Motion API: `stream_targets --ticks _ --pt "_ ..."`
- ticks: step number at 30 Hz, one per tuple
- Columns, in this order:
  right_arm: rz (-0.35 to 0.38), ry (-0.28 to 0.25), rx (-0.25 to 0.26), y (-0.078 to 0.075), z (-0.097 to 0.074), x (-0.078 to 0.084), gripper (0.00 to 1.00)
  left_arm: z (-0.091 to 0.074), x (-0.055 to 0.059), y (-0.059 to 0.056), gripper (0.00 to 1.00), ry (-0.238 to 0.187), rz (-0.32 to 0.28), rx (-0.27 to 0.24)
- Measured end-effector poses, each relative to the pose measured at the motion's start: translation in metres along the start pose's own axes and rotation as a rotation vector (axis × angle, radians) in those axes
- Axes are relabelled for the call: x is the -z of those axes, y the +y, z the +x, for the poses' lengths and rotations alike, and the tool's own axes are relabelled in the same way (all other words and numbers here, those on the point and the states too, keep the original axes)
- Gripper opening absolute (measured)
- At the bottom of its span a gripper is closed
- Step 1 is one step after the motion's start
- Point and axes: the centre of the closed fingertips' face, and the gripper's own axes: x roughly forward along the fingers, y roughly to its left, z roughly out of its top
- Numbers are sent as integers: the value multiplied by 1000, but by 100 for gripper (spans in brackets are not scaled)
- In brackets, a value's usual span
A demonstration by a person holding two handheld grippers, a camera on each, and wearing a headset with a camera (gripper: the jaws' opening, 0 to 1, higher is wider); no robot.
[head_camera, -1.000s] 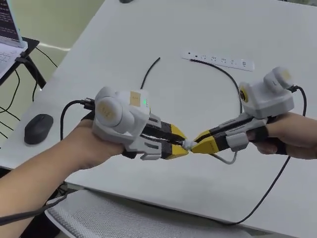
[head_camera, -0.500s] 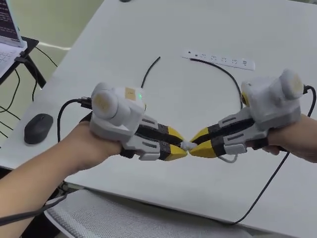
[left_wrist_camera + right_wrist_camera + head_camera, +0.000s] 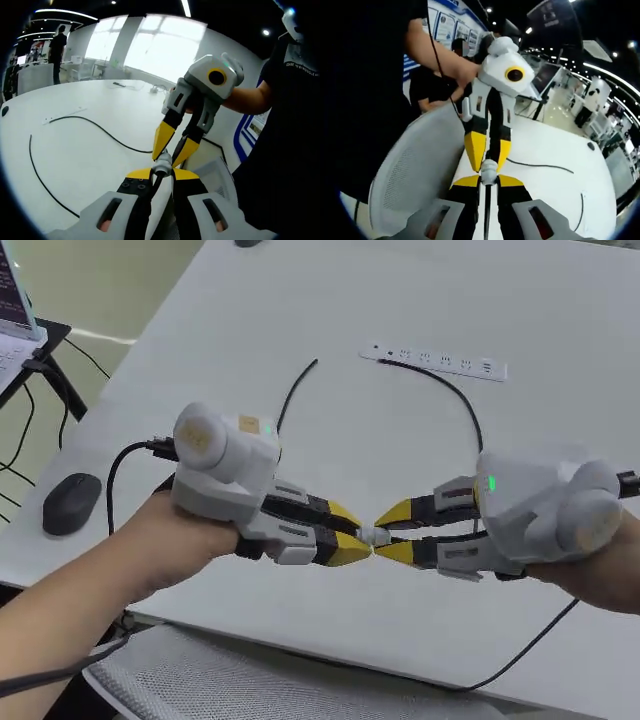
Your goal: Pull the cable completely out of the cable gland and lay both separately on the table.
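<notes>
Head view: left gripper [image 3: 356,544] and right gripper [image 3: 388,540] were both pinched on the tiny, rigid cable gland [image 3: 372,536], so the floppy cable [image 3: 485,212] probably wanted grabbing right beside it.

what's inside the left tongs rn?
A small pale cable gland, pinched at the tips of the left tongs; the right tongs grip its far end. Its rear is covered by the jaws, so what runs through it can't be told.

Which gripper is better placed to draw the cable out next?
Right, likely. A thin line, apparently the cable, runs back between the right gripper's jaws, while the left gripper clamps the cable gland as an anchor.
</notes>
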Motion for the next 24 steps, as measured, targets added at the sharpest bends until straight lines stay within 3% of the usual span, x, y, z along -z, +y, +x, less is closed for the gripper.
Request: stream_targets --ticks 2,7,14,18,21,22,24 --pt "-38 -7 48 -3 0 -1 7 -2 -2 0 14 -11 -18 -5" --pt "-85 -2 60 -1 1 0 7 -2 -2 -2 14 -7 -68 -4" --pt "-77 -6 76 -4 -3 -1 8 -2 -4 -4 14 -13 -40 -11" --pt "-20 -17 65 -4 -4 0 8 0 -5 -6 14 -12 -8 -9" --pt "74 3 50 -3 -5 5 9 0 -4 -5 14 -3 61 -20" --pt "66 -15 51 -6 -6 4 11 0 -4 -7 14 -4 75 -21" --pt "167 -23 22 -4 -9 6 17 0 -2 -7 14 2 89 -24"
